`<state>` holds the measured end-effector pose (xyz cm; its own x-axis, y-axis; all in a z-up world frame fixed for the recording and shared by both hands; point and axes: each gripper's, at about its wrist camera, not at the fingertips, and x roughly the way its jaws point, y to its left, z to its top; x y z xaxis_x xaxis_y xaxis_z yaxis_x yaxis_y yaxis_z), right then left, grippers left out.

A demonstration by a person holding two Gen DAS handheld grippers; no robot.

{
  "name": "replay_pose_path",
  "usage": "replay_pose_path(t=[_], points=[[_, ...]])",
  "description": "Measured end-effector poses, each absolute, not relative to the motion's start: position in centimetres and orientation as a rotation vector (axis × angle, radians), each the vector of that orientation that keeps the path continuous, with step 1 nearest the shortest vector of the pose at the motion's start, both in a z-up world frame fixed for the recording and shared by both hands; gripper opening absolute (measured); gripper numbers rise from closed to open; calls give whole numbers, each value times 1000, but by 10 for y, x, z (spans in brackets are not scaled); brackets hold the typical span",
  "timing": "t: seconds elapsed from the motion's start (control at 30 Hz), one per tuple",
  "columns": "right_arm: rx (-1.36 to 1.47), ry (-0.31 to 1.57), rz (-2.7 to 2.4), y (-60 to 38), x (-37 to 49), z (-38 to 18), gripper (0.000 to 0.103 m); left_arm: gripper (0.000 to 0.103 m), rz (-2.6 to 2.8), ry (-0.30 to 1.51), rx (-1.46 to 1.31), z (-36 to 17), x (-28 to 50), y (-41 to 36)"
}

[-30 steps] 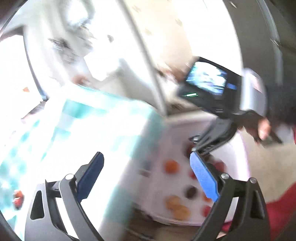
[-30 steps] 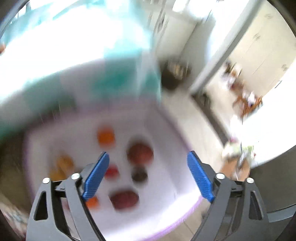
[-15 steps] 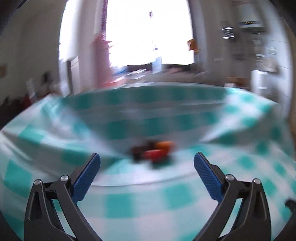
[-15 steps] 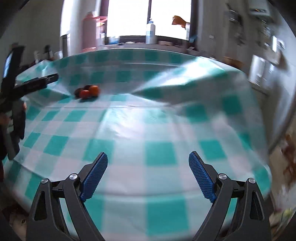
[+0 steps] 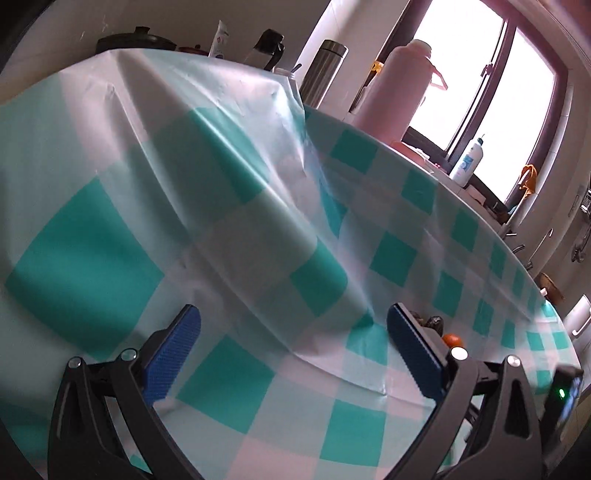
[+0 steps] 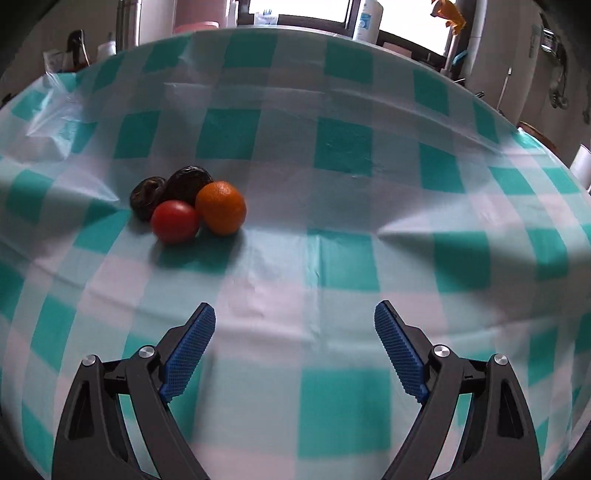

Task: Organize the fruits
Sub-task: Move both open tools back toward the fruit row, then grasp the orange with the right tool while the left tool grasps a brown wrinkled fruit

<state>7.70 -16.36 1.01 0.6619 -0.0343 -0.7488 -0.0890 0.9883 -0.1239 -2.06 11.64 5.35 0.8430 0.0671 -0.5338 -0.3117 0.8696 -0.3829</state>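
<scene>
My right gripper (image 6: 294, 326) stands wide, its jaws just narrowed a little, nothing between them; my left gripper (image 5: 293, 334), just opened wider, is likewise empty. Ahead on the checked tablecloth (image 6: 343, 147) sit an orange (image 6: 221, 207), a red tomato (image 6: 175, 221) and two dark wrinkled fruits (image 6: 188, 183), all touching. I judge them light, round, prone to rolling; the tomato looks soft. Grip across the widest part, gently.

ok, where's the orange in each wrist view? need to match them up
Left wrist: orange low right, mostly hidden behind the left gripper's right finger, dark fruit just above-left of it.
Right wrist: orange left of centre, fully visible, touching the red fruit and a dark fruit.
Shared landmark: white bottle with blue label on the sill.
</scene>
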Motion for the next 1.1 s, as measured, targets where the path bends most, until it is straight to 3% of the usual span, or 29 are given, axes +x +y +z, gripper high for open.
replay_pose_path(t=[0.3, 0.4, 0.47, 0.5, 0.6, 0.9, 1.1], points=[[-213, 859, 81, -130, 135, 0, 71, 101, 152, 566, -450, 53, -17, 99], [-196, 863, 120, -122, 146, -1, 61, 101, 119, 597, -406, 49, -12, 86], [-168, 871, 170, -118, 151, -1, 42, 101, 92, 617, -377, 47, -7, 78], [-154, 875, 200, -117, 150, -2, 39, 101, 77, 626, -362, 46, -5, 75], [-137, 875, 209, -120, 138, -2, 39, 101, 27, 653, -326, 43, 4, 64], [282, 874, 333, -200, 53, -5, 39, 101, -45, 715, -167, 37, 45, 32], [305, 862, 369, -198, 39, -3, 39, 101, -58, 786, -221, 25, 97, 21]])
